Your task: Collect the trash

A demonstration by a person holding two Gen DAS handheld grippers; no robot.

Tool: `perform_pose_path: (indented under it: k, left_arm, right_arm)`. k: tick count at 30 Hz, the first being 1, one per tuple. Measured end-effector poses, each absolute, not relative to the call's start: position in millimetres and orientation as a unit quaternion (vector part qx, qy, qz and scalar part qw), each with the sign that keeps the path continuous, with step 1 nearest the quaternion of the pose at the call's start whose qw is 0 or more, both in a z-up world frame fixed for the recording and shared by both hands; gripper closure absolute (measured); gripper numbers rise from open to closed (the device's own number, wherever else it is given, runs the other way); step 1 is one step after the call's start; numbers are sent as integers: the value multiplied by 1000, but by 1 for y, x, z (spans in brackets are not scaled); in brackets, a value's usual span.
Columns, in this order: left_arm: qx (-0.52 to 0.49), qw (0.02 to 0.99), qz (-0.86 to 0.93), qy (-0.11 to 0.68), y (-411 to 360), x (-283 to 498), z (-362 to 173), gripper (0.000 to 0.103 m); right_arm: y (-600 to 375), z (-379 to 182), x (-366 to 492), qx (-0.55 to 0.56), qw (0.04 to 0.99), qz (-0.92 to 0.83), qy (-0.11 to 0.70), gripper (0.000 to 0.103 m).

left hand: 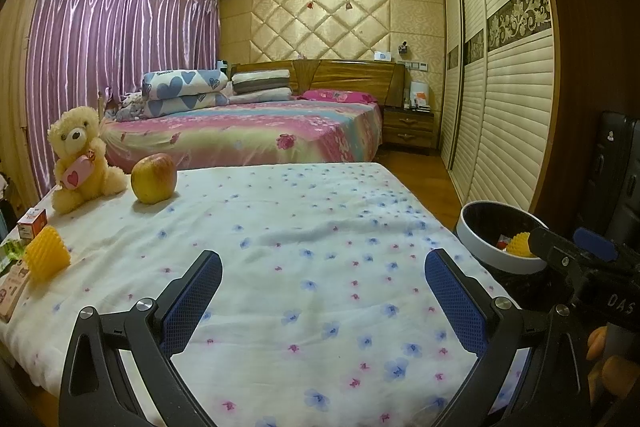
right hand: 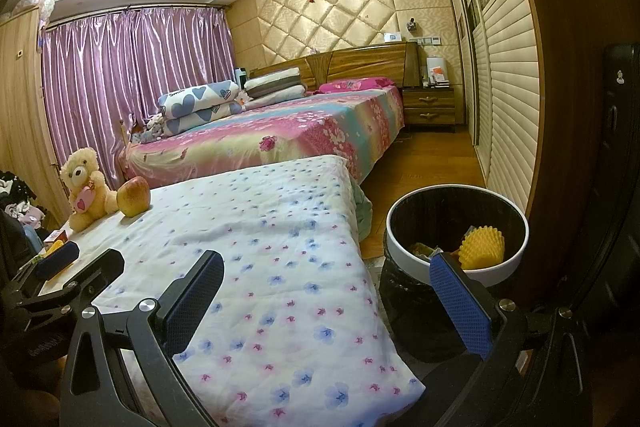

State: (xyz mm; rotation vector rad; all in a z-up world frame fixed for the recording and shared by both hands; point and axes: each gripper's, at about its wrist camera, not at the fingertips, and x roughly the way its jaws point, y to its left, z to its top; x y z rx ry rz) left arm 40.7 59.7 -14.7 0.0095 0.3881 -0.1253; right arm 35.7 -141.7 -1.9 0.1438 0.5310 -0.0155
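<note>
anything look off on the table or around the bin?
Nothing spilled or damaged. One yellow foam fruit net still sits at the left edge of the floral-cloth table, by small cartons; its twin is already in the trash bin.

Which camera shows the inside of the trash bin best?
The right wrist view: the trash bin sits close, its open mouth and contents visible. The left wrist view catches only its rim at the edge, partly behind the right tool.

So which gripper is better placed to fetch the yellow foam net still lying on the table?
Left. The yellow foam net lies at the table's left edge, nearest the left gripper, which is open and empty. The right gripper, also open, sits by the trash bin, farther away.
</note>
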Motion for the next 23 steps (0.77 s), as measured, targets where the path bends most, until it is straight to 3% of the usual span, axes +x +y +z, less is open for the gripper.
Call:
perform_pose_path:
  k: [23]
  left_arm:
    - [-2,975,-67,213,69,55,-16,1]
  right_arm:
    - [-129,-8,39,79,956,-3,284,0]
